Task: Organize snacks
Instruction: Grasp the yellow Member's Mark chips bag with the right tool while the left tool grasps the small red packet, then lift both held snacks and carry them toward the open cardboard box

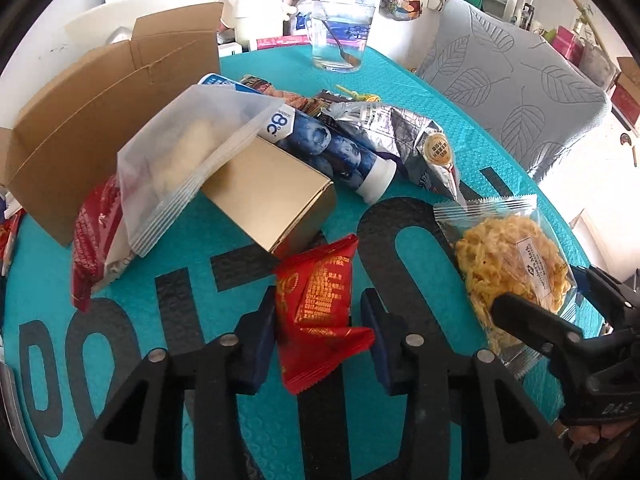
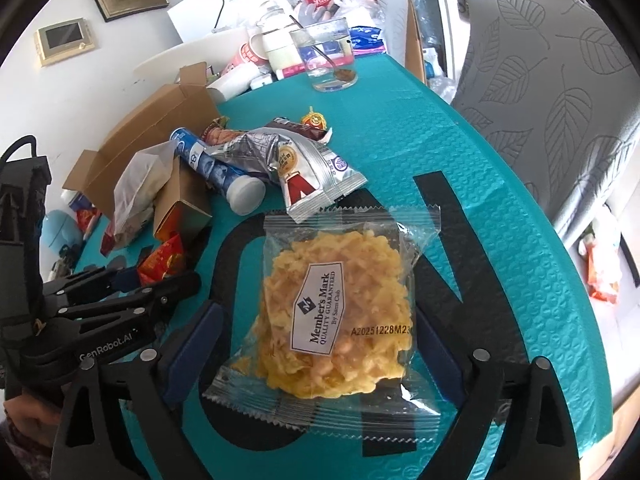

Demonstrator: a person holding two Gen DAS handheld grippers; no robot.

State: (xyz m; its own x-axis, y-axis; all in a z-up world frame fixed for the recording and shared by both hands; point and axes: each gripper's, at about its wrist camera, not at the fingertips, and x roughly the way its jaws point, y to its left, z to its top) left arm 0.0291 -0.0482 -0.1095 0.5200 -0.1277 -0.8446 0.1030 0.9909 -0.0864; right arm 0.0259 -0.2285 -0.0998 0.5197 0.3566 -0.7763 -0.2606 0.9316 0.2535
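Note:
A small red snack packet (image 1: 316, 320) lies on the teal table mat (image 1: 492, 148) with my left gripper (image 1: 318, 304) shut on it, one pad on each side. To its right lies a clear packet of yellow crisps (image 2: 336, 312) with a white label. My right gripper (image 2: 318, 316) straddles that packet with its jaws wide open, pads standing off the wrapper. Each gripper shows in the other's view: the right gripper (image 1: 560, 320) at the edge, the left gripper (image 2: 160, 284) beside the red packet (image 2: 164, 260).
Behind lie a gold box (image 1: 272, 196), a frosted bag (image 1: 180, 160), a blueberry-print tube (image 1: 336, 148), a silver packet (image 1: 400, 132) and another red packet (image 1: 92, 240). An open cardboard box (image 1: 80, 120) stands left. A glass with a spoon (image 1: 340, 36) stands at the back, a grey chair (image 1: 520, 80) right.

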